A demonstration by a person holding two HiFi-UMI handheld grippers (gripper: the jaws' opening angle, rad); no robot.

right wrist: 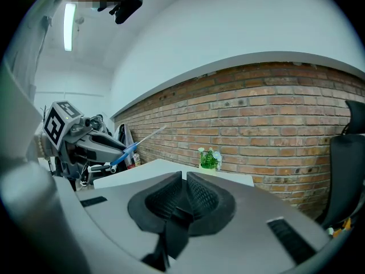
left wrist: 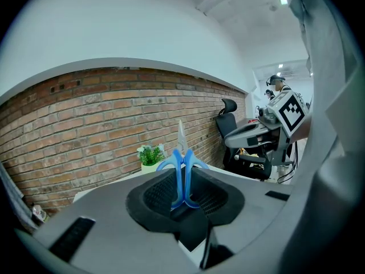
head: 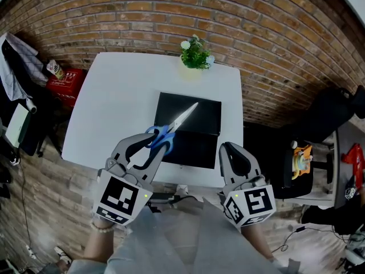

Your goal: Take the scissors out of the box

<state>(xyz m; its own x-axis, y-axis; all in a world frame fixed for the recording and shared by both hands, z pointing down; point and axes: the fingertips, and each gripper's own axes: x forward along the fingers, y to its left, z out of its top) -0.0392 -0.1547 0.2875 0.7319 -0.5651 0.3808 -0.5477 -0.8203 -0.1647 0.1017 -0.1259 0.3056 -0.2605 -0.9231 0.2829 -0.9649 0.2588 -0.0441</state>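
Note:
Blue-handled scissors [head: 171,129] with silver blades hang in the air above the black box [head: 189,131], which lies flat on the white table [head: 120,101]. My left gripper [head: 153,147] is shut on the blue handles [left wrist: 182,173], and the blades point up and away toward the brick wall. From the right gripper view the scissors [right wrist: 132,145] stick out of the left gripper at the far left. My right gripper [head: 229,152] hovers at the table's near edge, right of the box, its jaws pressed together with nothing in them [right wrist: 184,197].
A small potted plant [head: 195,52] stands at the table's far edge. A red box [head: 67,83] and hanging clothes sit on the left, a black office chair [head: 328,116] and cluttered stool on the right. A brick wall runs behind.

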